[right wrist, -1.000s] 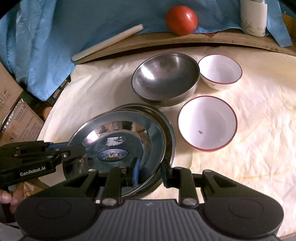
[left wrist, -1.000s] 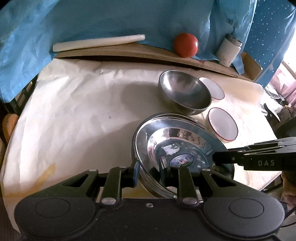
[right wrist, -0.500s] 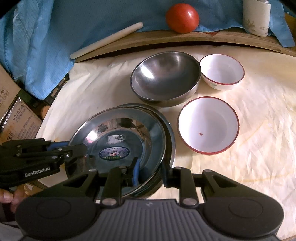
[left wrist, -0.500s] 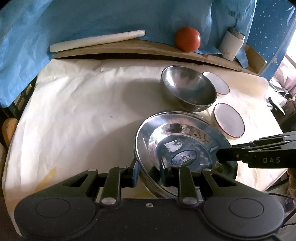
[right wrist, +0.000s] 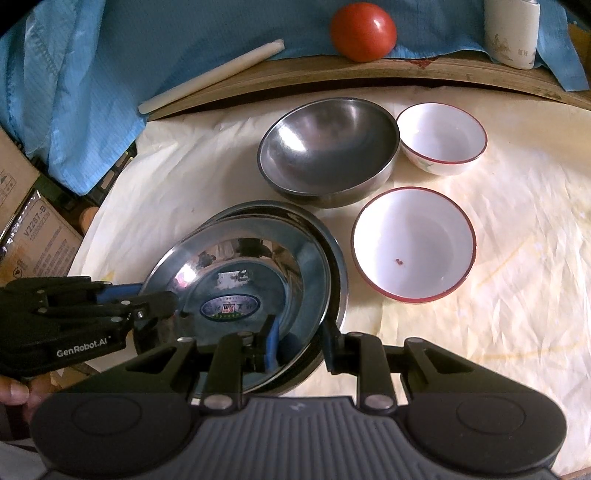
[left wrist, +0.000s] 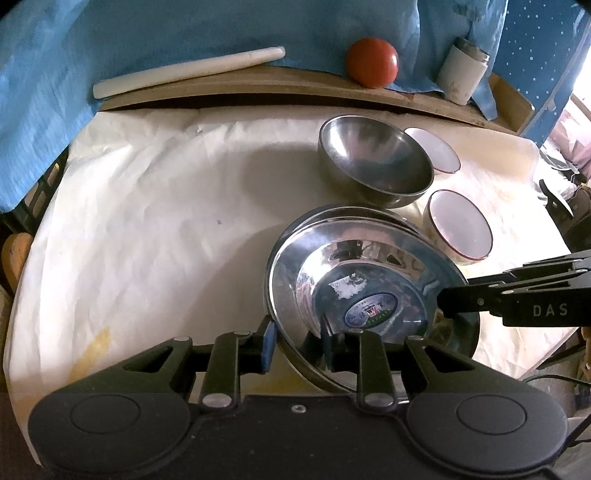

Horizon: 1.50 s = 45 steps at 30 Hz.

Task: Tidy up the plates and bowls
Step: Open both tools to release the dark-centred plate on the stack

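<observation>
Two steel plates sit stacked at the lower middle of both views, but the biggest thing is the table (left wrist: 147,221), covered in creased cream paper that fills most of each frame. A blue cloth (left wrist: 110,37) hangs across the top edge behind it.

The top plate (right wrist: 258,273), with an oval sticker in its well, is tilted, its left side raised off the lower plate (right wrist: 338,266) beneath it.

The right gripper (right wrist: 300,343) is clamped on the top plate's near rim, one finger inside the well and one outside. The left gripper (left wrist: 297,343) has the opposite rim between its fingers. Its jaws are opening, though the pads look to touch the metal.

Just above the stack stands a deep steel bowl (right wrist: 328,147). To its lower right in the right wrist view is the larger white bowl (right wrist: 413,243), red-rimmed, just beside the plates. The smaller white bowl (right wrist: 441,136) touches the steel bowl's right side.

A tomato (right wrist: 364,31) rests on the wooden ledge at the top.
</observation>
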Each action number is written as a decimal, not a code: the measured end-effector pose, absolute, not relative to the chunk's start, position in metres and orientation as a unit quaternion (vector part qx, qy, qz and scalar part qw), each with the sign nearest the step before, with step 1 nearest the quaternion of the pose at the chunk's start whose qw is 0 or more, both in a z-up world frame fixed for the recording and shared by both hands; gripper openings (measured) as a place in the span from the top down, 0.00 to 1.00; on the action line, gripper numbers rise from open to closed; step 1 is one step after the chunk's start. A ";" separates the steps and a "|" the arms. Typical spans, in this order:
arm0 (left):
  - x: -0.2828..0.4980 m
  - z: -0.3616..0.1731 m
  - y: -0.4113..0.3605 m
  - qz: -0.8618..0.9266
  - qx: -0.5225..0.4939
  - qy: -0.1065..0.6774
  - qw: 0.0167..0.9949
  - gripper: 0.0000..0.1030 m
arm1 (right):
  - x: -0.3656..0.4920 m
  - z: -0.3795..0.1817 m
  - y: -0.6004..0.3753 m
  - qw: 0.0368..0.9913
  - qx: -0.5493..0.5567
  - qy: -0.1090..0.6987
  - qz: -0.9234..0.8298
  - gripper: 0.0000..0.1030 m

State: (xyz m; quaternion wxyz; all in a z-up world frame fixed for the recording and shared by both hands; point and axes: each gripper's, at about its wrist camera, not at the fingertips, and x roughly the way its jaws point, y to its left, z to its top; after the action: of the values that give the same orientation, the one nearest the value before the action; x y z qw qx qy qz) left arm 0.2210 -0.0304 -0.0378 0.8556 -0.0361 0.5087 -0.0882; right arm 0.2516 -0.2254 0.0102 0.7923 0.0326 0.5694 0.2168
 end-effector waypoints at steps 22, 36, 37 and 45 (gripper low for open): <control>0.218 -0.040 -0.036 -0.086 -0.016 0.519 0.850 0.69 | 0.251 0.012 -0.226 0.795 0.032 0.563 0.223 0.68; 0.212 -0.021 -0.024 -0.061 -0.020 0.472 0.879 0.11 | 0.244 0.020 -0.227 0.808 0.037 0.548 0.211 0.38; 0.212 -0.020 -0.023 -0.060 -0.021 0.467 0.882 0.10 | 0.242 0.021 -0.227 0.810 0.040 0.546 0.209 0.36; 0.210 -0.011 -0.018 -0.079 -0.029 0.432 0.898 0.01 | 0.228 0.027 -0.237 0.832 0.067 0.525 0.167 0.01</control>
State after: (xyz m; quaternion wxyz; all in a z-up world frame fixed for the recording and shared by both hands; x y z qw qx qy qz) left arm 0.2096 -0.0179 -0.0112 0.8981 -0.0292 0.4317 -0.0792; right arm 0.2275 -0.2371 0.0274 0.8320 0.0672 0.5247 0.1671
